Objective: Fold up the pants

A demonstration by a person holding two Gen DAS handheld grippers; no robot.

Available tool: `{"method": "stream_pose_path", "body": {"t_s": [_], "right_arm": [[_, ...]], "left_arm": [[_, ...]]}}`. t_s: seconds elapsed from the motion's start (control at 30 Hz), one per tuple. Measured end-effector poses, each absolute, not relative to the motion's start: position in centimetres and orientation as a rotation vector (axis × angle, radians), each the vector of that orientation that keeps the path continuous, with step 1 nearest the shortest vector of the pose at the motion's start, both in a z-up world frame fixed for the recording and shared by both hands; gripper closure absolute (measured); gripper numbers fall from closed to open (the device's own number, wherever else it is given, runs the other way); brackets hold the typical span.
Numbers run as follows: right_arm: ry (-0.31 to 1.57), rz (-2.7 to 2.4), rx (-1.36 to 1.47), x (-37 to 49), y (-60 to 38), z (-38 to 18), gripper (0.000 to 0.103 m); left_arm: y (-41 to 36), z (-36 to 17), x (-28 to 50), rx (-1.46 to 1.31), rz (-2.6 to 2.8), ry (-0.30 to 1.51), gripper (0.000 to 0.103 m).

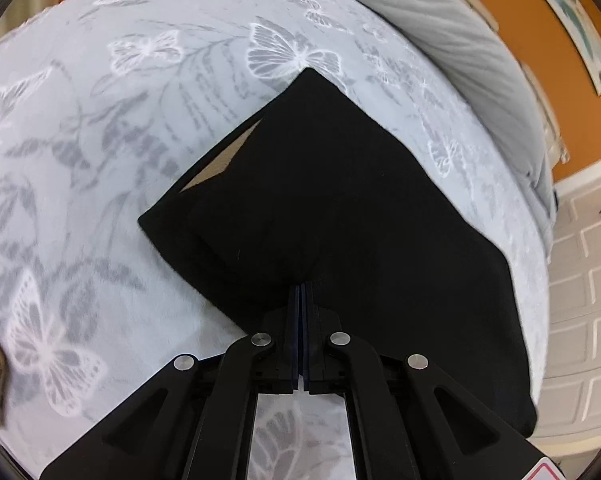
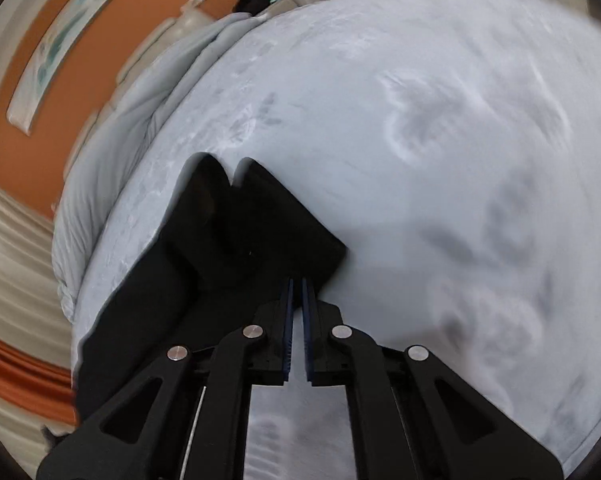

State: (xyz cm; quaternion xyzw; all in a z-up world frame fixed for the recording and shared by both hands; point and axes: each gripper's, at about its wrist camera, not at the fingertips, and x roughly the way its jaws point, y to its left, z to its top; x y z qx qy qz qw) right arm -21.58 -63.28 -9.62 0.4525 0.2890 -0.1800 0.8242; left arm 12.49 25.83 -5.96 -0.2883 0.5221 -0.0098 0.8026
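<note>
On the left of the left wrist view, the pale bedspread [image 1: 100, 140] stretched wide, covered in grey-and-white butterflies and leafy sprigs. Moving across, the black pants [image 1: 340, 208] lay spread over it in a broad, angular slab, one corner poking up toward the top of the bed and a sliver of tan lining showing at the fabric's left edge. Dead centre at the bottom, the left gripper [image 1: 301, 290] had its two fingers pressed together with only a hairline between them, pinching the near edge of the pants. Further right, a grey ribbed pillow [image 1: 460, 48] ran along the edge of the bed, and past it came an orange wall with a framed picture [image 1: 580, 24] hanging on it.

Over in the right wrist view, and a blurry one it was, the same orange wall and framed picture [image 2: 60, 48] sat far left, with the grey pillow [image 2: 148, 112] beside the bedspread [image 2: 440, 140]. Next came the pants [image 2: 220, 240] again, bunched and doubled up into dark lumps, trailing down toward the lower left edge of the bed. The right gripper [image 2: 296, 286] had its blue-padded fingers nearly together, a narrow gap between them, the tips buried in the black cloth and clamped on it. To the right, just smeared butterfly print.
</note>
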Motion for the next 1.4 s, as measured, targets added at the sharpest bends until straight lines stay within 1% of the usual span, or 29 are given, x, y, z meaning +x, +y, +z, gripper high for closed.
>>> {"method": "stream_pose_path", "body": {"t_s": [0.03,0.07,0.1,0.17,0.27,0.37,0.43,0.47,0.5,0.53,0.57,0.6,0.63,0.67,0.7,0.73,0.8,0.83,0.87,0.9,0.97,1.07,1.1,1.13,1.27,1.37,1.4], "right_arm": [[0.601,-0.383,0.953,-21.8,-63.0,-9.1,0.089],[0.587,-0.348,0.958,-21.7,-62.7,-8.4,0.075],[0.574,-0.318,0.967,-21.4,-62.4,-7.9,0.047],[0.536,-0.266,0.97,-20.4,-61.3,-6.6,0.016],[0.5,-0.18,0.949,-19.0,-59.4,-5.0,0.015],[0.567,-0.181,0.982,-15.5,-58.7,-6.4,0.014],[0.605,-0.213,1.022,-13.2,-59.3,-7.8,0.018],[0.605,-0.218,1.049,-12.0,-60.0,-8.5,0.032],[0.602,-0.233,1.058,-11.1,-60.4,-8.6,0.068],[0.596,-0.241,1.053,-10.3,-60.7,-8.3,0.088],[0.547,-0.233,1.031,-10.1,-61.0,-6.8,0.099],[0.452,-0.182,0.994,-10.8,-60.9,-4.3,0.099],[0.403,-0.143,0.961,-11.6,-60.5,-2.7,0.099],[0.357,-0.09,0.893,-13.2,-59.6,-0.7,0.099],[0.356,-0.091,0.857,-14.0,-59.4,-0.4,0.099],[0.406,-0.129,0.811,-14.6,-59.4,-1.2,0.099],[0.572,-0.22,0.851,-14.7,-61.3,-6.0,0.099],[0.654,-0.27,0.901,-15.2,-62.4,-9.3,0.099],[0.681,-0.292,0.909,-15.7,-62.6,-10.6,0.099],[0.669,-0.276,0.929,-16.3,-62.6,-11.6,0.099],[0.632,-0.27,0.947,-17.1,-62.4,-11.7,0.099],[0.634,-0.272,0.956,-17.0,-62.5,-11.6,0.099],[0.636,-0.273,0.957,-16.4,-62.6,-11.6,0.099],[0.636,-0.271,0.957,-16.4,-62.7,-11.3,0.099],[0.656,-0.275,0.917,-15.6,-61.7,-9.3,0.099],[0.68,-0.285,0.912,-14.8,-61.9,-9.8,0.097],[0.676,-0.284,0.92,-14.8,-61.9,-9.9,0.096]], "left_arm": [[25.9,-5.8,12.4,-0.619,-0.029,1.122,0.103],[26.0,-5.6,12.4,-0.614,-0.03,1.128,0.103],[25.9,-5.4,12.4,-0.608,-0.036,1.133,0.103],[25.9,-5.4,12.4,-0.602,-0.035,1.136,0.103],[25.5,-5.7,12.4,-0.612,-0.027,1.131,0.1],[25.3,-6.0,12.6,-0.616,-0.018,1.129,0.097],[25.3,-6.2,12.8,-0.627,-0.013,1.134,0.097],[25.4,-6.2,12.8,-0.633,-0.012,1.137,0.097],[25.5,-6.2,12.9,-0.639,-0.012,1.143,0.097],[25.6,-6.3,12.9,-0.644,-0.013,1.147,0.097],[25.7,-6.3,13.0,-0.647,-0.016,1.153,0.097],[25.9,-6.3,13.1,-0.65,-0.021,1.159,0.097],[25.9,-6.3,13.1,-0.653,-0.026,1.163,0.097],[26.0,-6.3,13.1,-0.653,-0.032,1.168,0.097],[26.0,-6.4,13.1,-0.65,-0.041,1.171,0.097],[26.1,-6.4,13.1,-0.646,-0.047,1.17,0.097],[26.0,-6.6,13.0,-0.644,-0.053,1.164,0.097],[26.1,-6.8,13.0,-0.649,-0.055,1.16,0.097],[26.1,-6.8,12.9,-0.656,-0.056,1.158,0.097],[26.2,-6.8,12.7,-0.67,-0.056,1.158,0.097],[26.4,-6.7,12.7,-0.687,-0.061,1.166,0.097],[26.8,-6.7,12.8,-0.717,-0.078,1.181,0.097],[26.9,-6.6,12.9,-0.725,-0.087,1.184,0.102],[27.0,-6.5,13.0,-0.721,-0.086,1.181,0.103],[26.8,-4.2,13.5,-0.68,-0.118,1.155,0.103],[26.8,-2.9,13.6,-0.647,-0.14,1.161,0.103],[26.8,-2.8,13.6,-0.636,-0.137,1.172,0.099]]}}
